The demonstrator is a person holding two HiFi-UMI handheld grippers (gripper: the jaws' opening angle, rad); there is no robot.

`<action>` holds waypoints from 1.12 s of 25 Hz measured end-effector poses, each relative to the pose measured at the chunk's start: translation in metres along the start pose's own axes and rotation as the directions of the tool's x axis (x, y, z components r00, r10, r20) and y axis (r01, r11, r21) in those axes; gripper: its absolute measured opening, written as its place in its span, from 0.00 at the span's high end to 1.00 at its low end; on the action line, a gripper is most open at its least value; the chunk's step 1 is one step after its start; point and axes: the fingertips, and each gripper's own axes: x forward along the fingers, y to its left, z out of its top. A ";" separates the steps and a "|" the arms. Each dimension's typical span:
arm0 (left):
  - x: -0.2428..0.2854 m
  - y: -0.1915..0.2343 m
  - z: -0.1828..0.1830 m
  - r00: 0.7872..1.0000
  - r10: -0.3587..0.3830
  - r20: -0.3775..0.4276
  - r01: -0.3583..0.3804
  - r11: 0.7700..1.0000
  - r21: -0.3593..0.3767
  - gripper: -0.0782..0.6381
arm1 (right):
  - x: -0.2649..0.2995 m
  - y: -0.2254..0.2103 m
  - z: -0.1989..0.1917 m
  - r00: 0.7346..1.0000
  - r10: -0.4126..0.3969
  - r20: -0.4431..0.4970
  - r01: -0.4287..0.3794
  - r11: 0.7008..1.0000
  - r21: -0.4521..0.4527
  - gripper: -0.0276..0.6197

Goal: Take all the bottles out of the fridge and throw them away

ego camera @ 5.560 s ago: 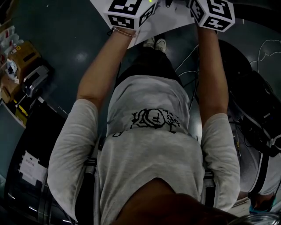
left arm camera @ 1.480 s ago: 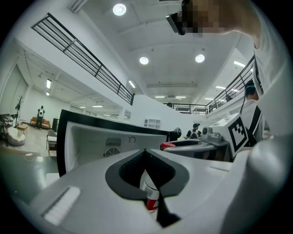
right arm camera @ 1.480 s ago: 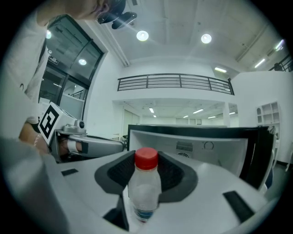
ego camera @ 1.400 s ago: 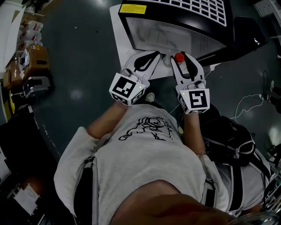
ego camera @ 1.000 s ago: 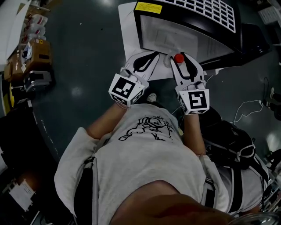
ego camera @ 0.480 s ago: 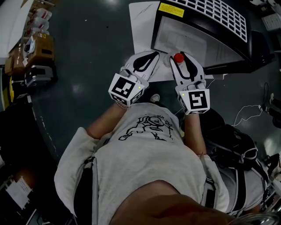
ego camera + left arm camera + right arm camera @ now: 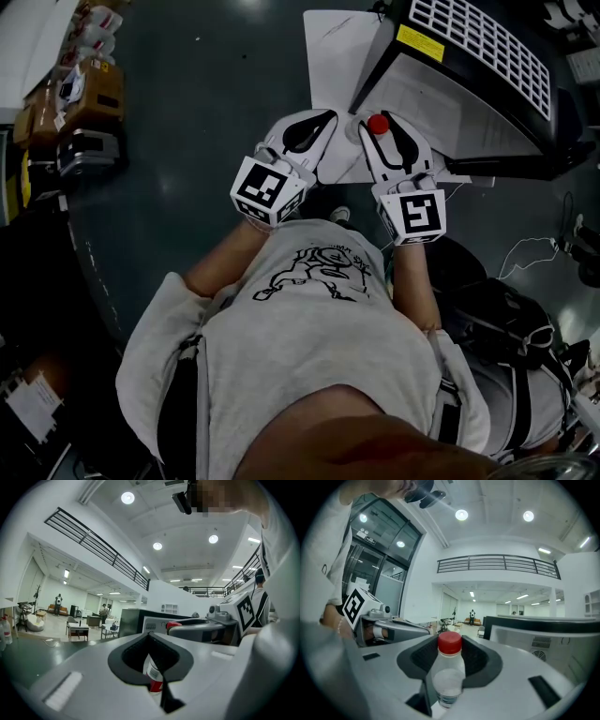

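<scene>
In the head view my two grippers are held side by side in front of my chest. The right gripper (image 7: 381, 114) is shut on a clear bottle with a red cap (image 7: 378, 124). In the right gripper view this bottle (image 7: 449, 667) stands upright in the jaws' cutout, cap on top. The left gripper (image 7: 322, 118) has its jaws together. In the left gripper view a bottle with a red and white label (image 7: 154, 679) shows through the cutout, gripped there and hanging below. The black fridge (image 7: 487, 56) lies at the upper right.
A white sheet (image 7: 337, 47) lies on the dark floor beside the fridge. Boxes and gear (image 7: 80, 112) crowd the left edge. Black bags (image 7: 506, 309) and a white cable (image 7: 534, 248) lie at the right. The gripper views show a big hall with tables (image 7: 77, 631) and people far off.
The fridge and the white sheet have slid toward the upper right of the head view. Both grippers keep their bottles and their place before my chest.
</scene>
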 end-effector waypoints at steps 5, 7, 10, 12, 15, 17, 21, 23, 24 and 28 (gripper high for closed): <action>-0.024 0.032 0.003 1.000 0.020 0.004 -0.020 1.000 -0.002 0.88 | 0.028 0.026 0.010 1.000 0.023 0.003 -0.023 1.000 -0.004 0.72; -0.034 0.044 0.004 1.000 0.030 0.004 -0.030 1.000 -0.004 0.88 | 0.038 0.036 0.013 0.999 0.033 0.005 -0.033 0.999 -0.006 0.72; -0.048 0.061 0.003 0.999 0.047 0.007 -0.047 0.999 -0.009 0.88 | 0.054 0.051 0.015 0.999 0.050 0.009 -0.050 0.999 -0.006 0.72; -0.058 0.072 0.001 0.998 0.062 0.006 -0.061 0.998 -0.012 0.88 | 0.064 0.061 0.014 0.998 0.063 0.010 -0.063 0.998 -0.005 0.72; -0.074 0.087 -0.001 0.997 0.082 0.004 -0.082 0.996 -0.016 0.88 | 0.077 0.077 0.016 0.997 0.080 0.010 -0.080 0.997 -0.007 0.72; -0.086 0.096 -0.002 0.995 0.095 0.004 -0.095 0.995 -0.019 0.88 | 0.084 0.089 0.018 0.996 0.092 0.009 -0.092 0.996 -0.010 0.72; -0.103 0.109 -0.002 0.993 0.116 0.006 -0.116 0.993 -0.025 0.88 | 0.096 0.108 0.022 0.994 0.113 0.011 -0.112 0.994 -0.016 0.72; -0.110 0.113 -0.002 0.992 0.123 0.006 -0.123 0.992 -0.026 0.88 | 0.100 0.115 0.024 0.992 0.122 0.013 -0.122 0.992 -0.018 0.72; -0.112 0.115 -0.002 0.992 0.127 0.006 -0.127 0.992 -0.027 0.88 | 0.102 0.119 0.025 0.992 0.129 0.012 -0.129 0.992 -0.018 0.72; -0.117 0.119 -0.002 0.990 0.143 0.006 -0.142 0.989 -0.030 0.88 | 0.105 0.126 0.024 0.988 0.151 0.009 -0.151 0.988 -0.015 0.72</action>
